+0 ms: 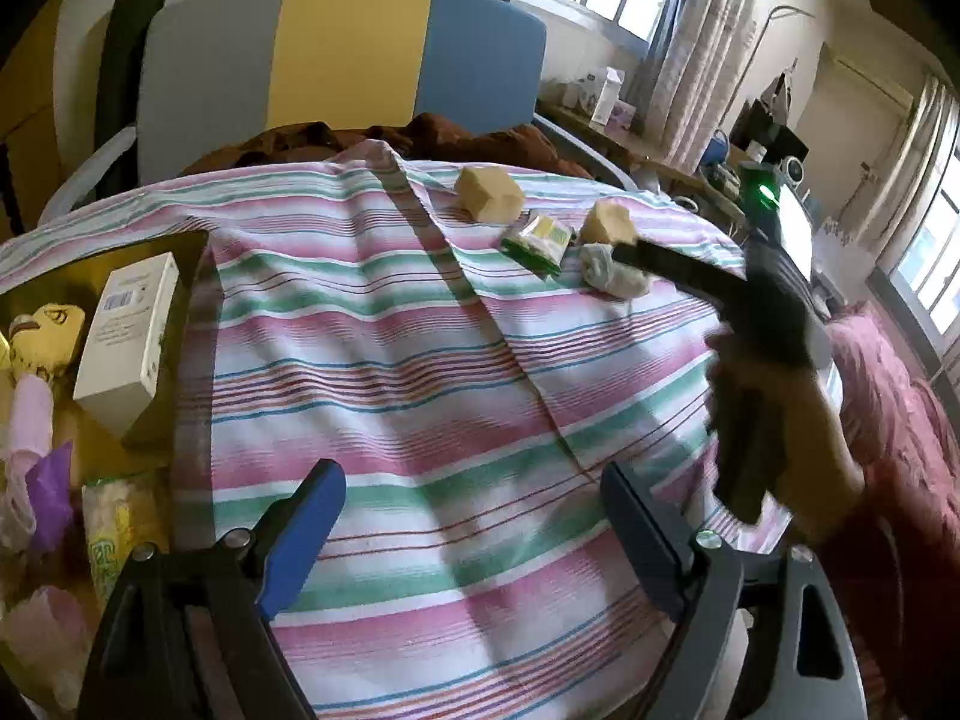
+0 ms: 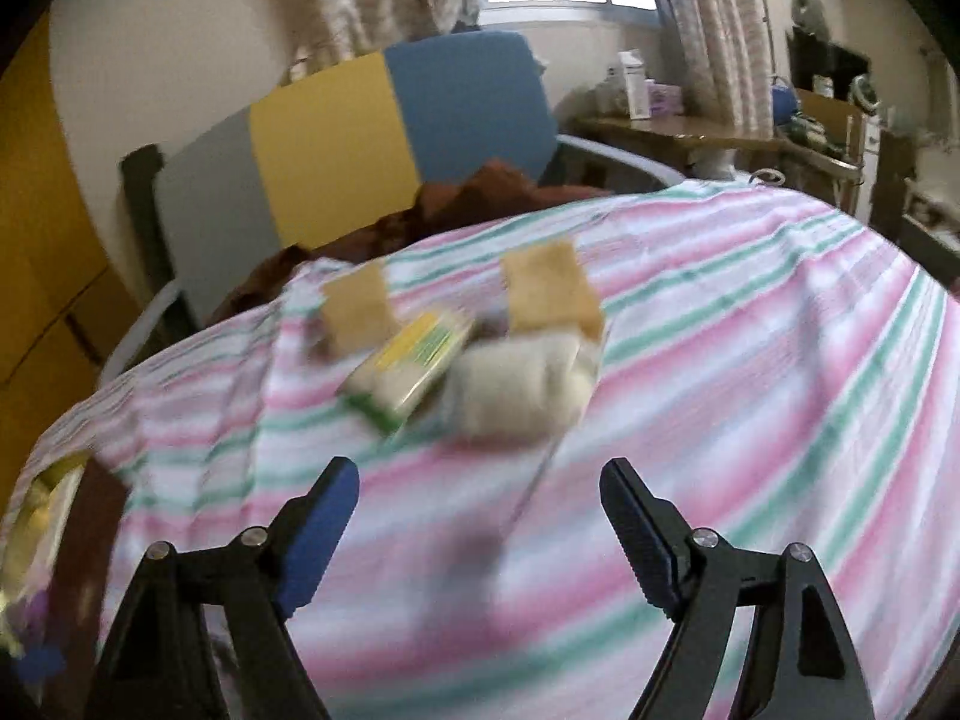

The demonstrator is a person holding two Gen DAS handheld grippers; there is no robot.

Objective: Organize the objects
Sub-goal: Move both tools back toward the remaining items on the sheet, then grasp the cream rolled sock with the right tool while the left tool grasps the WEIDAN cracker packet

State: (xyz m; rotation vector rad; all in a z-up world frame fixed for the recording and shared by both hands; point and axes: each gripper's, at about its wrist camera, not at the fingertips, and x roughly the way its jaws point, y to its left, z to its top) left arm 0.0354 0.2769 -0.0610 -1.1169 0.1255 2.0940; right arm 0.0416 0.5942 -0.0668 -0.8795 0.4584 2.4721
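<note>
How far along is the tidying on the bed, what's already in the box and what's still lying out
Partly done. The box at the bed's edge already holds a white carton and other small items. Nothing is in hand: the left gripper and right gripper are both open and empty. Still out on the striped sheet: two tan blocks, a green-and-yellow packet and a white cloth bundle.

Motion blur smears the white cloth bundle [image 2: 522, 384] and green-yellow packet [image 2: 414, 369] in the right wrist view, while the box [image 1: 90, 360] of items is cut off at the left wrist view's edge.
</note>
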